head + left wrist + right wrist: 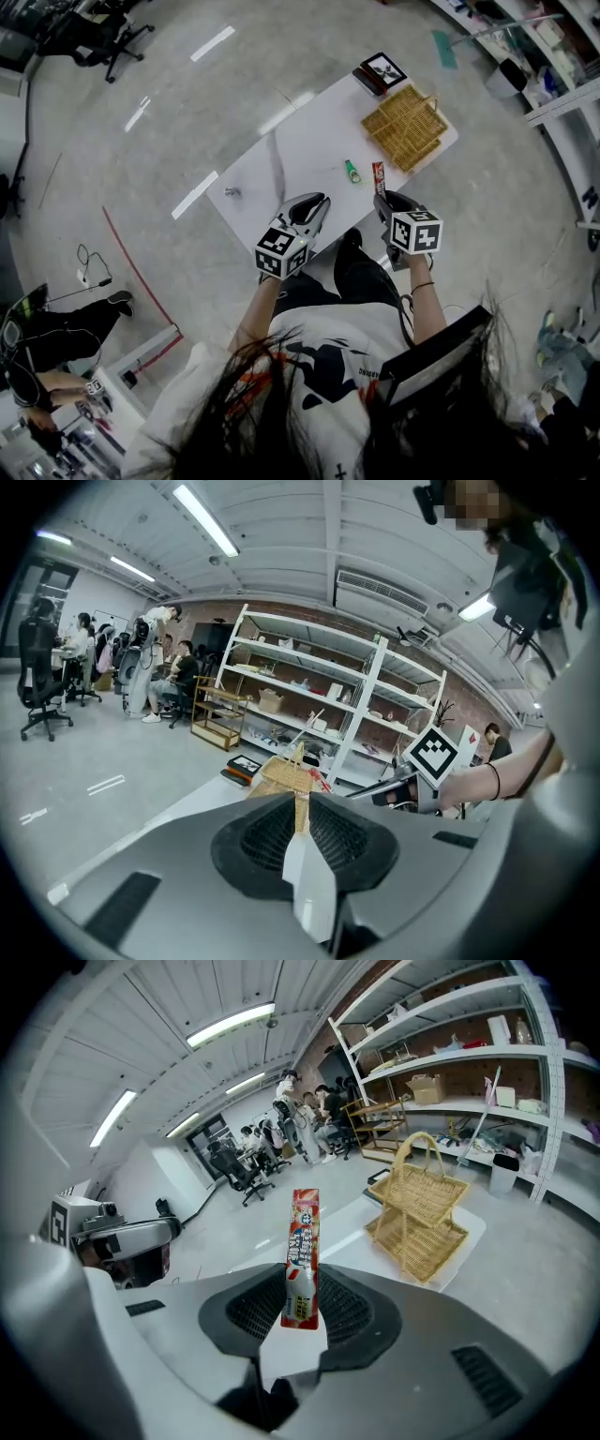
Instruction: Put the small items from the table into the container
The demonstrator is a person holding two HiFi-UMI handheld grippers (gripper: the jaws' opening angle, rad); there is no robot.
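My right gripper (381, 195) is shut on a long red and white snack packet (302, 1241), which stands up out of the jaws; the packet (379, 175) hangs over the white table's near edge. The left gripper (317, 202) is beside it at that same edge, jaws shut with nothing between them (302, 803). A woven wicker basket (405, 127) with a handle stands at the far right end of the table and shows ahead in both gripper views (422, 1213) (281, 775). A small green item (352, 171) and a small grey item (232, 192) lie on the table (300, 150).
A stack of books (380, 72) sits on the far corner beyond the basket. White shelving (375, 705) runs along the wall behind the table. People sit on office chairs (42, 682) far off on the grey floor.
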